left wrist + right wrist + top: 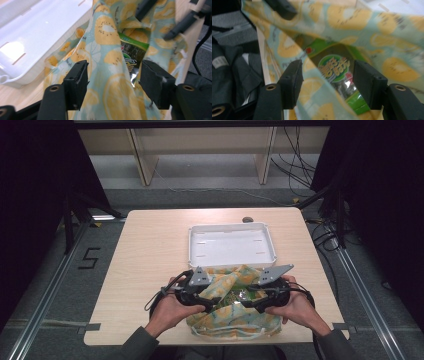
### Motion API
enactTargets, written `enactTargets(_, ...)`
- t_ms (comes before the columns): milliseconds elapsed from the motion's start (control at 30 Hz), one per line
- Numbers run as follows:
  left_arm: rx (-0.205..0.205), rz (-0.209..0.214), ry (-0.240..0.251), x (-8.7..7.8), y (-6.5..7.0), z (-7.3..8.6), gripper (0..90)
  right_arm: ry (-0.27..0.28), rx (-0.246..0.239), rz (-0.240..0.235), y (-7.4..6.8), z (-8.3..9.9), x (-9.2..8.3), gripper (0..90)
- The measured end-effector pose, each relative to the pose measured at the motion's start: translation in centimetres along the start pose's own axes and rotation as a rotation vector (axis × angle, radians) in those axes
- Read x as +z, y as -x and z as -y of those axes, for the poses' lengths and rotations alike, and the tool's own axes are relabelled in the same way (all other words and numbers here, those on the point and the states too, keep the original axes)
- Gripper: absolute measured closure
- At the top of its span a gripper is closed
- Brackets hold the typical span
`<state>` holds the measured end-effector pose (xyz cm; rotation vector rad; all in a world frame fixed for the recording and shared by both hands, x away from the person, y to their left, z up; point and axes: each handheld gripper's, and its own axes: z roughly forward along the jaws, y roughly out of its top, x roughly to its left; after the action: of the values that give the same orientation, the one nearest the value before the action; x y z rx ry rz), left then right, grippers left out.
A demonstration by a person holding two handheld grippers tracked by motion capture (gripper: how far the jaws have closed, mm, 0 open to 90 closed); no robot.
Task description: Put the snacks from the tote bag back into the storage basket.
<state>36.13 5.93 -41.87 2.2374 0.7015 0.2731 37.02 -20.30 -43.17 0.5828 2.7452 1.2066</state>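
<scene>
A cloth bag (232, 312) printed with lemon slices lies at the table's (150, 250) near edge, at 6 o'clock from the white tray (231, 245). The left gripper (200, 295) sits at the bag's 9 o'clock side and the right gripper (260, 299) at its 3 o'clock side, both released, jaws apart with loose cloth between them. The bag's long axis runs from 6 to 12 o'clock, its mouth toward the tray. A green snack packet (334, 72) shows inside the opening.

It looks like a lab: a small wooden worktop (150, 250) stands among metal rails (50, 285), black curtains (30, 180) and loose cables (300, 165).
</scene>
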Motion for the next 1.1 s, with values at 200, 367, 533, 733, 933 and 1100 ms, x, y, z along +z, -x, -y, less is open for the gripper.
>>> enactTargets(200, 0.027, 0.026, -0.042, 2.7, -1.5, -0.6, 47.7, -0.080, -0.007, -0.038, -0.3, 0.9, 1.6, 42.4)
enactTargets(367, 0.082, -0.059, -0.041, 3.2, -3.9, -0.8, 87.5, -0.189, -0.087, -0.119, -0.8, 1.8, 1.8, 80.1)
enactTargets(533, -0.006, -0.132, -0.016, 3.2, -7.2, -0.5, 88.9, -0.237, -0.118, -0.157, -2.1, 2.5, 1.9, 87.2)
enactTargets(733, -0.040, -0.162, -0.025, 3.4, -9.3, -0.2, 88.8, -0.294, -0.124, -0.205, -3.9, 3.5, 2.1, 87.8)
enactTargets(933, -0.083, -0.092, 0.006, 2.8, -8.6, -0.4, 67.4, -0.254, -0.087, -0.174, -4.0, 3.3, 1.8, 72.3)
enactTargets(1100, -0.052, -0.068, 0.062, -0.6, -5.9, -1.3, 43.9, -0.067, -0.049, -0.062, -2.8, 1.2, -0.9, 57.3)
